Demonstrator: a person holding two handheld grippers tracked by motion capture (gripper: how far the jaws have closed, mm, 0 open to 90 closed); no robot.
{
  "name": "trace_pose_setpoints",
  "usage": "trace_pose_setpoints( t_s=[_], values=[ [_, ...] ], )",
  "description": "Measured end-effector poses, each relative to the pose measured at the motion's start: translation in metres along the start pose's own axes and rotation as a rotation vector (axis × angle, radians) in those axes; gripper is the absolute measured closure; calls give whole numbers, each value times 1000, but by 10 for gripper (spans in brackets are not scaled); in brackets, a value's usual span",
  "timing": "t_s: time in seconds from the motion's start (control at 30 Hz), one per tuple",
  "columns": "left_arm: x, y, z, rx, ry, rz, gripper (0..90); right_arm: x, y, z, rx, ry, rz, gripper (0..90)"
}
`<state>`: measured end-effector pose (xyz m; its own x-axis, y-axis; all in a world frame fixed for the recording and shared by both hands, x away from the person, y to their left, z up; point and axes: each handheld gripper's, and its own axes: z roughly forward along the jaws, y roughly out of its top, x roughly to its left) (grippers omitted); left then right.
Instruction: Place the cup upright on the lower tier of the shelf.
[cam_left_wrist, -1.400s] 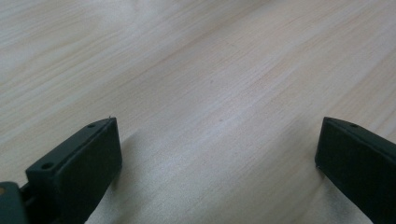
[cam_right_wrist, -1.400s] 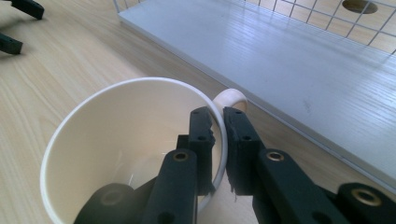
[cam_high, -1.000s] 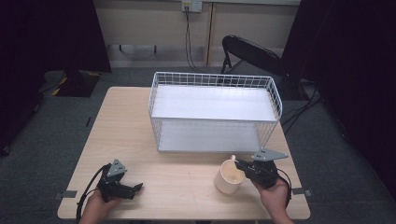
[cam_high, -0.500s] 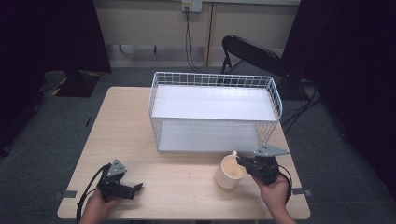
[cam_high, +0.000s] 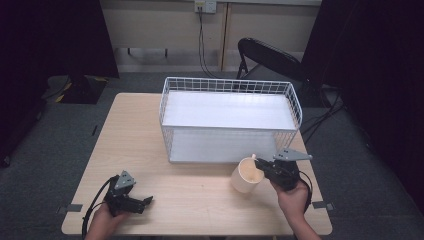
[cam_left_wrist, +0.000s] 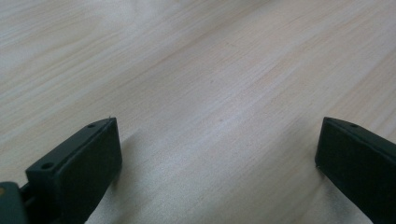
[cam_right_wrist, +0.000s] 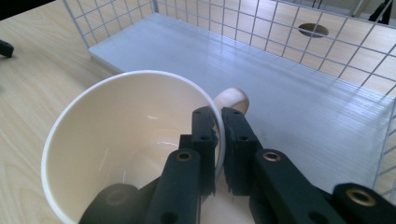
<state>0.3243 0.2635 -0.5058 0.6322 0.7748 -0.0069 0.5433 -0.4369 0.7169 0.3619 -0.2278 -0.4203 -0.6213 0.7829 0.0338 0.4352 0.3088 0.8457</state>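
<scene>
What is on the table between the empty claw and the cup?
Nothing: in the high view, bare wooden table stretches from the left gripper to the cream cup, which the right gripper pinches by its rim.

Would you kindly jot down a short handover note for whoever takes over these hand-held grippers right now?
Right hand-held gripper: shut on the rim of the cream mug, one jaw inside, one outside, next to the handle.
Left hand-held gripper: open, holding nothing, low over the table near its front left corner.
Mug: at the front right of the table, just in front of the white wire basket.
Done: mug grasped.
Left, probably: lift the mug over the wire wall and set it on the basket floor.
</scene>
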Motion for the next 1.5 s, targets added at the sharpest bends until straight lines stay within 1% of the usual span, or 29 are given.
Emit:
trace_pose_setpoints(
  t_s=[0.4, 0.63, 0.83, 0.93, 1.17, 1.3, 1.4, 1.5],
  values=[
    [0, 0, 0, 0, -1, -1, 0, -4, 3, 4, -41, -68, 2, 847],
    [0, 0, 0, 0, 0, 0, 0, -5, 5, 8, -45, -108, -8, 846],
    [0, 0, 0, 0, 0, 0, 0, -6, 11, 14, -36, -135, -23, 846],
    [0, 0, 0, 0, 0, -1, 0, -7, 12, 18, -29, -148, -21, 846],
    [0, 0, 0, 0, -1, -1, 0, -11, 12, 22, -47, -184, -8, 846],
    [0, 0, 0, 0, 0, -1, 0, -14, 13, 25, -46, -205, -3, 846],
    [0, 0, 0, 0, -1, -1, 0, -17, 13, 27, -49, -212, 14, 846],
    [0, 0, 0, 0, 0, -1, 0, -18, 11, 29, -49, -223, 15, 846]
  ],
)
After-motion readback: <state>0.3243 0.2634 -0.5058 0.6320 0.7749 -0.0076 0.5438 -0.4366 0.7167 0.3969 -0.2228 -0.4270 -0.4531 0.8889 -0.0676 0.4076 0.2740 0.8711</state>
